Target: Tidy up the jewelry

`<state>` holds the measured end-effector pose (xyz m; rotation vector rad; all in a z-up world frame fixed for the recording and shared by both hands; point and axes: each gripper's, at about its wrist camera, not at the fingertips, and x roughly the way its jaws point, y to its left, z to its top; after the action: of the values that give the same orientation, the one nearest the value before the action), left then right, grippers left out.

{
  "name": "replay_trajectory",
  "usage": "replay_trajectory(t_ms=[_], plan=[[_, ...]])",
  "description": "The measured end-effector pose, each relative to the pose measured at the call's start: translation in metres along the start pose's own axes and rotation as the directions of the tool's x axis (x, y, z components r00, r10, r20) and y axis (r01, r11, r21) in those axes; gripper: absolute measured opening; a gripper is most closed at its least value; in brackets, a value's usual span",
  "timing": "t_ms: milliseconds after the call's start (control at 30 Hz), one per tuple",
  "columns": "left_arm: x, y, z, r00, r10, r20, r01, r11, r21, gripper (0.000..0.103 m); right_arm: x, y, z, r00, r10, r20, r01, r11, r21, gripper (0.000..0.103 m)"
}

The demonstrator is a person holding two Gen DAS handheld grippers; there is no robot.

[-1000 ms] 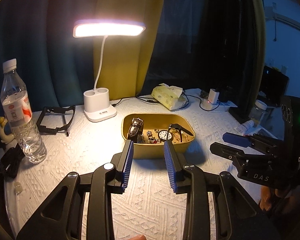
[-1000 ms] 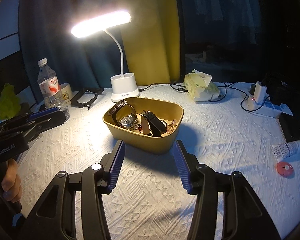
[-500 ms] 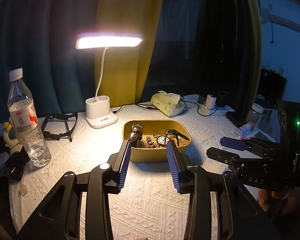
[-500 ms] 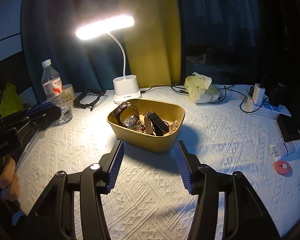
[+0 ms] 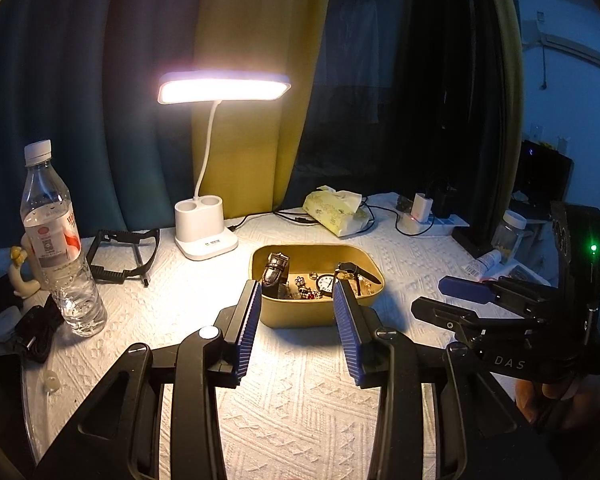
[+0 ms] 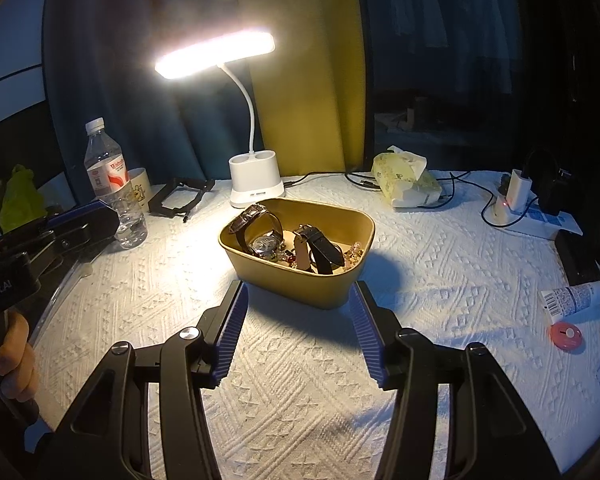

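Jewelry (image 6: 300, 250) sits in one yellow tray (image 6: 292, 284) at the middle of the white-covered tabletop (image 6: 440, 272), under one lit desk lamp (image 6: 256, 184). You can count three strapped watches inside: one brown-strapped (image 6: 256, 216) leaning on the rim, one steel-faced, one black-strapped (image 6: 320, 246), plus small beaded pieces too tangled to count. Your left tongs (image 5: 296, 320) stand part open with nothing gripped, the tray just beyond the tips. Your right tongs (image 6: 296, 320) likewise stand part open and empty, short of the tray's near wall. One water bottle (image 6: 114, 184) and one tissue pack (image 6: 406, 182) stand well apart from the tray.
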<state>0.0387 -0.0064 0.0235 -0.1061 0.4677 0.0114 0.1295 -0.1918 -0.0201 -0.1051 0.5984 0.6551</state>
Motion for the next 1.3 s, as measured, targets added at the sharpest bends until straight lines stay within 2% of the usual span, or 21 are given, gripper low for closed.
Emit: replay_trajectory(t_ms=[1300], plan=[[0.0083, 0.0006, 0.001, 1.0, 0.008, -0.009, -0.008, 1.0, 0.006, 0.04, 0.0052, -0.0077, 0.0004, 1.0, -0.005, -0.005, 0.005, 1.0, 0.011, 0.054]])
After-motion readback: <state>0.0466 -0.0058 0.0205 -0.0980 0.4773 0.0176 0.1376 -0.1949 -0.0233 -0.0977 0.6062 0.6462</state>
